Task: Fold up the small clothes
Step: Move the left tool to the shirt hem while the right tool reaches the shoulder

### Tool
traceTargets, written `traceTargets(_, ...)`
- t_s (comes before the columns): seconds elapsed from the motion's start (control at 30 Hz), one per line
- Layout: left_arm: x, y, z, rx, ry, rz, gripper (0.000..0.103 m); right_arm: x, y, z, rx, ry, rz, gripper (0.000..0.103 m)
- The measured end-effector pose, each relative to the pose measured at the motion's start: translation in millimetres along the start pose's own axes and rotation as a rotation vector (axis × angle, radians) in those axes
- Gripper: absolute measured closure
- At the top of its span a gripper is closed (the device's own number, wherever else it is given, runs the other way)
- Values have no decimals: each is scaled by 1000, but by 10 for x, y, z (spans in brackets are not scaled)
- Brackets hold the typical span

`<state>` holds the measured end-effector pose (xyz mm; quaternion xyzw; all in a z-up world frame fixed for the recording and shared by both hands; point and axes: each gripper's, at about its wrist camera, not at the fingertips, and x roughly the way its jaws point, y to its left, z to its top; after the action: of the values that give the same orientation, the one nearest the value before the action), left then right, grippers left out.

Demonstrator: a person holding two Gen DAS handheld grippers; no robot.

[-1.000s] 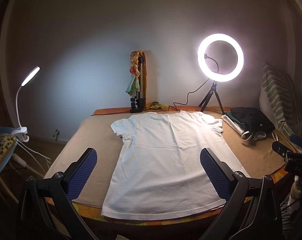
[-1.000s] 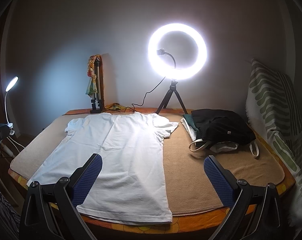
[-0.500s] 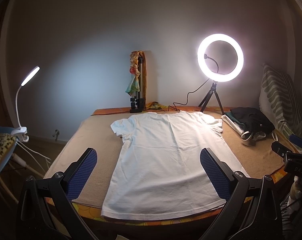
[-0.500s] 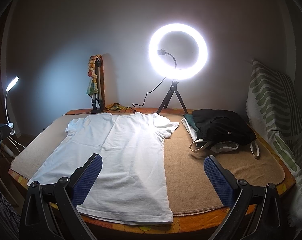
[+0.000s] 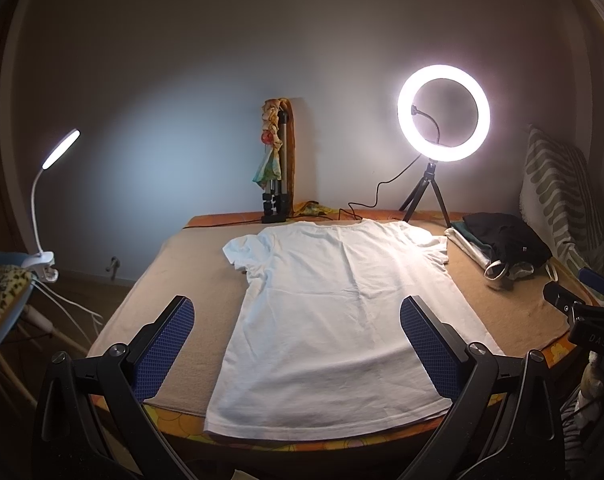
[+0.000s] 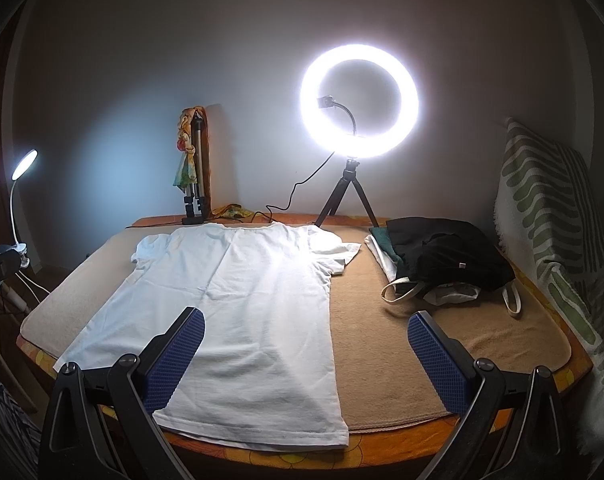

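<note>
White tee [image 5: 334,312], flat on counter [image 5: 514,320], long axis hem-to-collar running lower-to-upper frame; left gripper [image 5: 298,344] centred over hem, right gripper [image 6: 306,356] over its right edge; both released, nothing held.

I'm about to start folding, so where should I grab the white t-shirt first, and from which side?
Probably the near hem corners of the t-shirt. It lies flat, hem toward you at the table's front edge, collar far. Bring the open left gripper onto the left corner and the open right gripper onto the right corner, both coming in low from the front.
</note>
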<state>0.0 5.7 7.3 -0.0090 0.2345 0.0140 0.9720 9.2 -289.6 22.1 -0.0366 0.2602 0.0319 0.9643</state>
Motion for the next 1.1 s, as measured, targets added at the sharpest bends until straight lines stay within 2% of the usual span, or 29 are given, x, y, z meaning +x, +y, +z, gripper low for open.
traceTargets(0.33, 160, 200, -136, -24, 43, 25, 0, 160, 94, 135, -29, 1, 13, 0)
traceTargets(0.57, 394, 555, -404, -62, 130, 44, 1, 419, 319, 388, -56, -6, 69, 0)
traceTargets(0.67, 498, 711, -541, -87, 179, 46, 3, 618, 463, 531, -66, 10, 122, 0)
traceTargets(0.87, 795, 1046, -858, -183, 305, 41, 18, 1058, 852, 895, -103, 70, 265, 0)
traceTargets(1.0, 948, 1181, -1047, -245, 375, 10, 36, 1446, 1160, 1163, -145, 121, 315, 2)
traceTargets(1.1, 1030, 1210, -1135, -247, 403, -4, 40, 1775, 1409, 1337, -142, 186, 375, 5)
